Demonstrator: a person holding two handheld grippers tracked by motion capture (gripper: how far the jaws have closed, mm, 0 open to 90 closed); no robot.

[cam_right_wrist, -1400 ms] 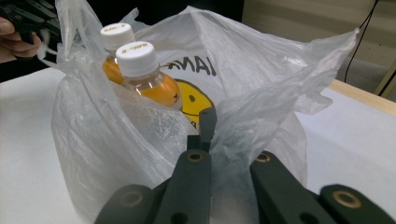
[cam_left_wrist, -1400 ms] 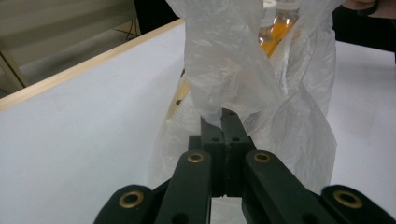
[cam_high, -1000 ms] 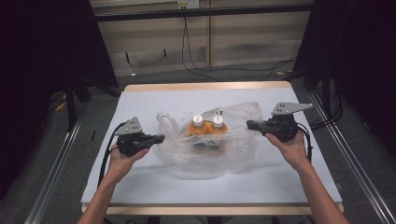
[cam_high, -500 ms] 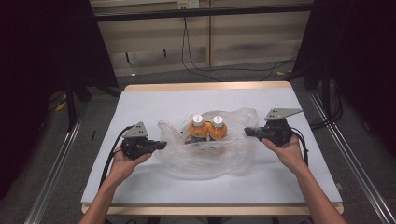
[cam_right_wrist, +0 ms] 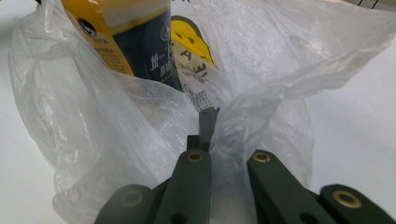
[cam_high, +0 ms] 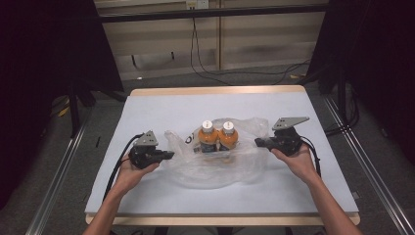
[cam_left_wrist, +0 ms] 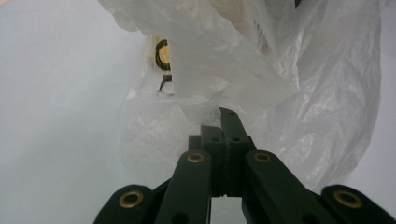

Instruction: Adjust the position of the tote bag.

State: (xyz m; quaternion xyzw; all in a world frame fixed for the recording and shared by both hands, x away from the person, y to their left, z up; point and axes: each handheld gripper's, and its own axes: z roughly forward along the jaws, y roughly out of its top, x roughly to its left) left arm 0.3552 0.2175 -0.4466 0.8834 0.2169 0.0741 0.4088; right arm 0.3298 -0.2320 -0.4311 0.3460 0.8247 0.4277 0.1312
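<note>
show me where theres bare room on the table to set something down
The far strip of the table, beyond the two bottles, is bare. So is the near strip between the plastic bag and the front edge, and both far corners. The middle is crowded: the bag spreads between the left hand-held gripper and the right hand-held gripper.

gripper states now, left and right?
Left gripper: shut on the plastic bag, at its left edge.
Right gripper: shut on the plastic bag's right edge.
</note>
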